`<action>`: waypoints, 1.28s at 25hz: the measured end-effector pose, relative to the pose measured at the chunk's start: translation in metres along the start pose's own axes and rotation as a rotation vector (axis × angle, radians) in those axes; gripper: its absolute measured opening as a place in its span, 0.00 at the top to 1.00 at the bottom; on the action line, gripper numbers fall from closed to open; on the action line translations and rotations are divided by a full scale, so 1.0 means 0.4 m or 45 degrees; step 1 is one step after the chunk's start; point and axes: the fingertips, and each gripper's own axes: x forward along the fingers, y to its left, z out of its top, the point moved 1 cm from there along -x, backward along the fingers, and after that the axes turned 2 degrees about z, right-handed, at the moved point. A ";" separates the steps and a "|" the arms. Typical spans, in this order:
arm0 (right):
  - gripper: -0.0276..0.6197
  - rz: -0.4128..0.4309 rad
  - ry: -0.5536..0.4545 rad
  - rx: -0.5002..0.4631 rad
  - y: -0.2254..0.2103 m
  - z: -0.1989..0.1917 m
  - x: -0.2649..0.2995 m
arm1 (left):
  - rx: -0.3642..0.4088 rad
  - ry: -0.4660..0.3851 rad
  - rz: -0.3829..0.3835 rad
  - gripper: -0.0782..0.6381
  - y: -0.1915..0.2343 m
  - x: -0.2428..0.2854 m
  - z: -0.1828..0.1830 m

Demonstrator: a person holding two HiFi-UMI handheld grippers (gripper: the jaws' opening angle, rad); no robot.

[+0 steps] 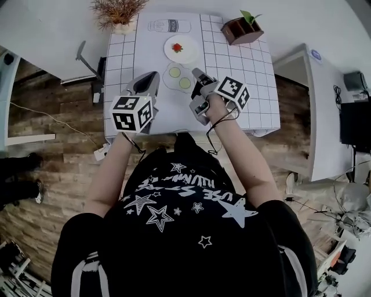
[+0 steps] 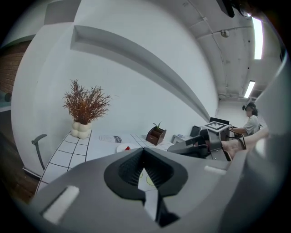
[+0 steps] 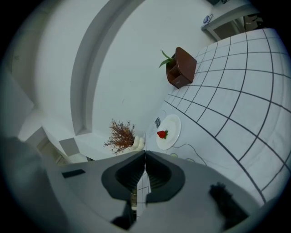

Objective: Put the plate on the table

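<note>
Left tongs: tips together, nothing between. Right tongs: tips together, nothing between. Both side by side, raised over table. White plate with strawberry sits on table beyond tips, ahead of gap between tongs. Green slices between both tips.

You have the plate, bearing a strawberry, midway along the far edge of the table, a dried plant at its far-left corner, a planter box at its far-right.
</note>
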 end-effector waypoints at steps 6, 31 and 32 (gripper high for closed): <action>0.94 -0.004 -0.034 -0.198 0.033 -0.066 -0.060 | 0.004 -0.008 -0.046 0.88 -0.009 -0.043 -0.023; 0.93 0.099 0.013 -0.479 0.051 -0.140 -0.292 | -0.006 -0.036 0.066 0.88 -0.249 -0.171 -0.100; 0.93 0.105 0.016 -0.492 0.052 -0.141 -0.306 | 0.002 -0.036 0.071 0.88 -0.260 -0.178 -0.103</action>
